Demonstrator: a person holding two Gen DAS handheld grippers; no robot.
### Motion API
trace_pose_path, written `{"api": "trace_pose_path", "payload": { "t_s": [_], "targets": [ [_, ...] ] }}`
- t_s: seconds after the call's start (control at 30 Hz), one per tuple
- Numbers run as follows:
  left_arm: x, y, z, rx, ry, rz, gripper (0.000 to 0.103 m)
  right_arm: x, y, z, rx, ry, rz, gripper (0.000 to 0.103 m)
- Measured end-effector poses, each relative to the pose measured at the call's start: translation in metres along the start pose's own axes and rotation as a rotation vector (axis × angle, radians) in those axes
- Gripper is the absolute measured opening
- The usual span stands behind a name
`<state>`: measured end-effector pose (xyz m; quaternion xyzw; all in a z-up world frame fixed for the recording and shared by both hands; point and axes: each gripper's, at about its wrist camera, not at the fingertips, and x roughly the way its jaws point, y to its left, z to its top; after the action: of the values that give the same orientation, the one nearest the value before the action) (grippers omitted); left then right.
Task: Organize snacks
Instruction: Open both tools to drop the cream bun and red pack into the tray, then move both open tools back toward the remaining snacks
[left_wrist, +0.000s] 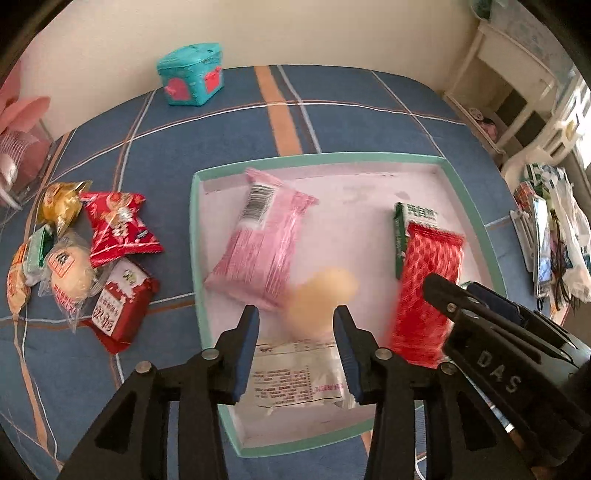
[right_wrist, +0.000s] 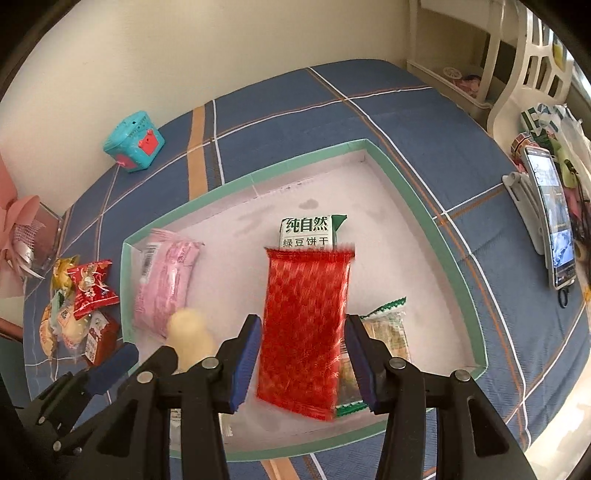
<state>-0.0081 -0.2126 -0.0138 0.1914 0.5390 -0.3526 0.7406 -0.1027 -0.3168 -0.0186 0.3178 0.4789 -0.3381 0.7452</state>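
We see a counter (right_wrist: 424, 122) under a blue plaid cloth, and we take the teal-rimmed tray (right_wrist: 413, 192) on it as our landmark. Inside the tray, toward its left wall, lies the pink packet (left_wrist: 258, 247), barcode end up. Toward the right wall lies the red packet (right_wrist: 306, 325), blurred, its far end overlapping the green-and-white biscuit pack (right_wrist: 310, 230); a small clear wrapper with green edges (right_wrist: 388, 328) pokes out from beneath its right side. At the near edge of the tray sits a white printed packet (left_wrist: 295, 376) with a pale yellow bun (left_wrist: 321, 299) blurred just above it.

Left of the tray, outside it, a pile of loose snacks (left_wrist: 85, 258) rests on the cloth. Beyond the tray, near the wall, stands a small teal box (left_wrist: 192, 74). Right of the tray, a phone (right_wrist: 554, 218) leans on a stand.

Our left tool (left_wrist: 295, 347) hangs open over the white packet. Our right tool (right_wrist: 303, 365) stands open astride the red packet's near end; we cannot tell whether the pads touch it.
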Motion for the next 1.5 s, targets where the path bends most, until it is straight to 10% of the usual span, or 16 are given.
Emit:
{"api": "trace_pose_path", "payload": {
  "t_s": [0.3, 0.77, 1.13, 1.5],
  "targets": [
    [-0.001, 0.038, -0.006, -0.102, 0.027, 0.05, 0.044, 0.003, 0.008, -0.002, -0.03, 0.026, -0.01, 0.054],
    [0.009, 0.052, -0.017, -0.07, 0.067, 0.206, 0.077, 0.013, 0.019, -0.008, -0.099, 0.058, -0.056, 0.077],
    [0.015, 0.055, -0.017, -0.074, 0.061, 0.209, 0.093, 0.02, 0.016, -0.012, -0.1, 0.068, -0.082, 0.103],
    [0.016, 0.061, -0.02, -0.078, 0.074, 0.189, 0.096, 0.015, 0.013, -0.023, -0.094, 0.081, -0.089, 0.103]
  ]
}}
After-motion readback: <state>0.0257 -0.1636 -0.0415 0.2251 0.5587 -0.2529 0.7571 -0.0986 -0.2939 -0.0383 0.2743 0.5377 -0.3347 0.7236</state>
